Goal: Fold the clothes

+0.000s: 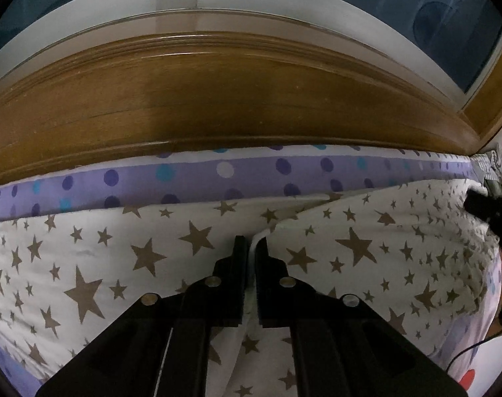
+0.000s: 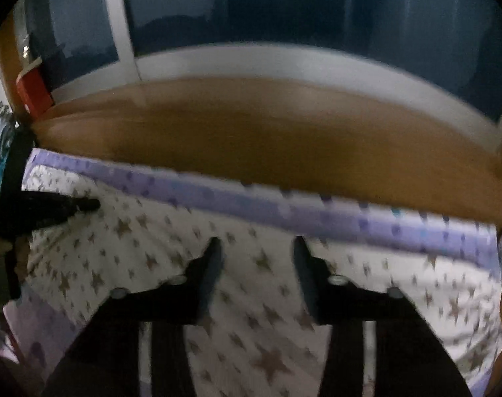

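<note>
Jaws of left gripper (image 1: 250, 248) are clamped on a white edge of star-print garment (image 1: 125, 264), spread on the bed (image 1: 218, 178); right gripper (image 2: 256, 248), jaws apart and empty, is angled down above it. Red box (image 2: 34, 92) is seen only by right wrist.

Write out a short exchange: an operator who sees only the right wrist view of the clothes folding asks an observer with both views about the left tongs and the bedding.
Operator: My right tongs stand open over the star-print cloth. Are the left tongs gripping anything?
Observer: Yes, they are shut on a raised white edge of that cloth.
Operator: The purple sheet is blurred for me. Any pattern?
Observer: It carries round dots in dark purple, teal and white.
</note>
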Demonstrator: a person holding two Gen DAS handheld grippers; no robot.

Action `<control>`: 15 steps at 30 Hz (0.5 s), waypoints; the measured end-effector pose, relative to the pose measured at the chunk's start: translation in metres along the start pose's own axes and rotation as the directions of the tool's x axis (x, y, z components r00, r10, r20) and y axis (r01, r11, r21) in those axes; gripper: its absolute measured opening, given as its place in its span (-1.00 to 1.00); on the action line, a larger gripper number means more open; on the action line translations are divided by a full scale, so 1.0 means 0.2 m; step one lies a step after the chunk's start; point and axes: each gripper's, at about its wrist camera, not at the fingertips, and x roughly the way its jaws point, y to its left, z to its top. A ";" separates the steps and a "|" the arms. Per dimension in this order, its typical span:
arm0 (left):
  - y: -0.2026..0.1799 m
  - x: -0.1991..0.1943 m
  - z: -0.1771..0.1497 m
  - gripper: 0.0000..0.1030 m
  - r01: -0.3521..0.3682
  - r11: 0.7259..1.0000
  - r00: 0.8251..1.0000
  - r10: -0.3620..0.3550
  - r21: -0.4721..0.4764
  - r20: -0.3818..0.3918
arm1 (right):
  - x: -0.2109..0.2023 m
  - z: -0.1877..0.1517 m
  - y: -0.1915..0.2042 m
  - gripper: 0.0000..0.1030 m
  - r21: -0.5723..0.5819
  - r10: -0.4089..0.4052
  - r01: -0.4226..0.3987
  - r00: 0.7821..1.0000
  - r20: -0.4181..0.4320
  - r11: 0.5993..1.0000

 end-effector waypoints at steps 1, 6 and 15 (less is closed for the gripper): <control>-0.01 0.00 0.00 -0.90 -0.007 1.000 1.000 0.007 0.009 0.001 | 0.03 -0.02 -0.02 -0.58 -0.003 0.006 -0.006 0.999 -0.039 1.000; -0.06 -0.03 -0.02 -0.86 -0.030 0.998 1.000 0.030 0.048 -0.006 | 0.22 -0.03 -0.06 -0.63 0.071 0.026 -0.020 0.996 -0.081 0.997; -0.11 -0.26 -0.14 -0.52 -0.033 0.999 0.999 0.033 0.012 0.007 | 0.14 -0.01 -0.02 -0.61 0.136 -0.044 0.046 0.999 -0.024 0.990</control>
